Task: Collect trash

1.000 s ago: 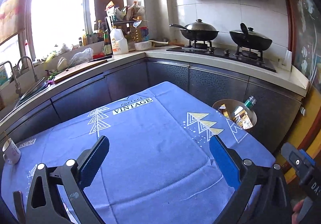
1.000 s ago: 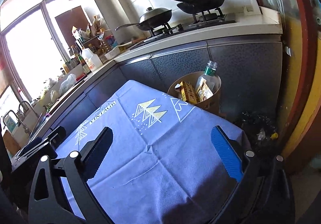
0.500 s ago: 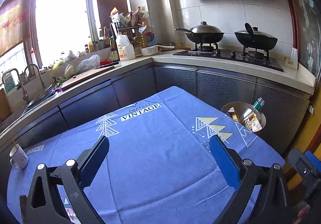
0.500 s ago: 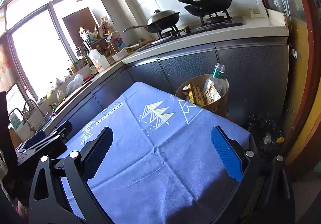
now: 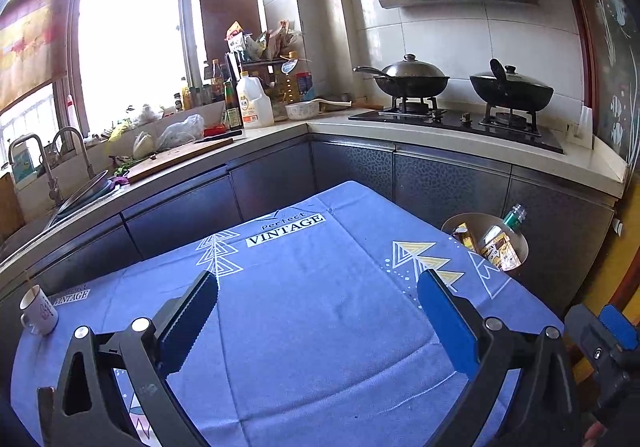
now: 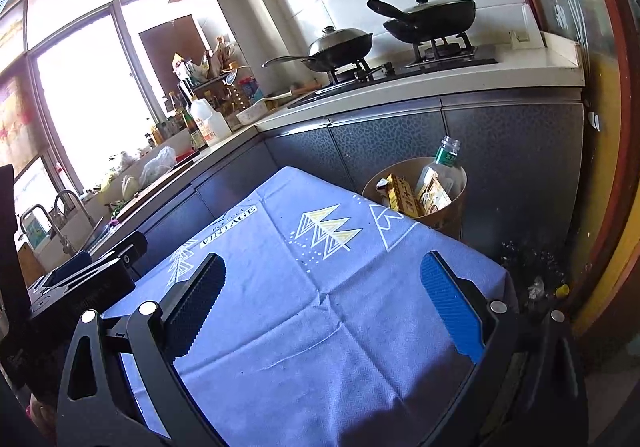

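Blue cloth [image 5: 320, 327] is lying bare under both wide-open, empty grippers, left [image 5: 318, 321] and right [image 6: 322, 303], while the trash is sitting in the bin [image 6: 456, 203] beside the table, where its protruding bottle [image 6: 442, 167] is risking toppling if bumped.

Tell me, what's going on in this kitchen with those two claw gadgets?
A person holds a gripper in each hand over a table with a blue cloth. The left gripper and right gripper are both open and hold nothing. The bin beside the table's far corner already holds a bottle and some packets. A mug stands on the cloth's left edge. No trash shows on the cloth.
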Tool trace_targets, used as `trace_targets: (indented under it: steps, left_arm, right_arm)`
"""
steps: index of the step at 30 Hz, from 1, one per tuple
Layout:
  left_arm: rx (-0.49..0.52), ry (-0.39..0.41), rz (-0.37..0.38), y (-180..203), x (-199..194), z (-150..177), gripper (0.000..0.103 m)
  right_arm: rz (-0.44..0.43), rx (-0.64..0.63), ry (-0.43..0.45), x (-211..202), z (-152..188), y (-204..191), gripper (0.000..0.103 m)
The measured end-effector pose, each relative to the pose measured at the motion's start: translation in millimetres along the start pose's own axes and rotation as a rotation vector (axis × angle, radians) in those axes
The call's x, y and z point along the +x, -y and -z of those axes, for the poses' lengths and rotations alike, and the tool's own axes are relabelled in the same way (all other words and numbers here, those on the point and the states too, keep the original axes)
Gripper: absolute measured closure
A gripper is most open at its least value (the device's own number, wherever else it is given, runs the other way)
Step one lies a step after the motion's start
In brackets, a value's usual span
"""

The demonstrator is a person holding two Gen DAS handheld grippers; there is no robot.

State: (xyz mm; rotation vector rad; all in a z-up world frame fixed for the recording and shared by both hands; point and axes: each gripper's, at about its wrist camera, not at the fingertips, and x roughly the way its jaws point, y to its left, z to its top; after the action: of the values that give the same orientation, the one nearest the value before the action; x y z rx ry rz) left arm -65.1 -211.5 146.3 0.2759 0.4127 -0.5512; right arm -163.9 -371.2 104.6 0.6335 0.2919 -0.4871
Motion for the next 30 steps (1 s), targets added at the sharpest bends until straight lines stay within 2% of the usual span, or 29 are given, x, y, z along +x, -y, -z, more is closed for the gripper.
trace_targets:
  steps: [11, 30]
  left_arm:
    - [-0.001, 0.020, 0.000, -2.2, -6.5, -2.4, 0.004]
    - [0.003, 0.003, 0.039, 2.6, -3.9, 2.4, 0.004]
  right_arm:
    - [-0.016, -0.033, 0.038, -7.4, -0.8, -5.7, 0.006]
    - [-0.017, 0.002, 0.008, 3.2, 4.4, 2.3, 0.007]
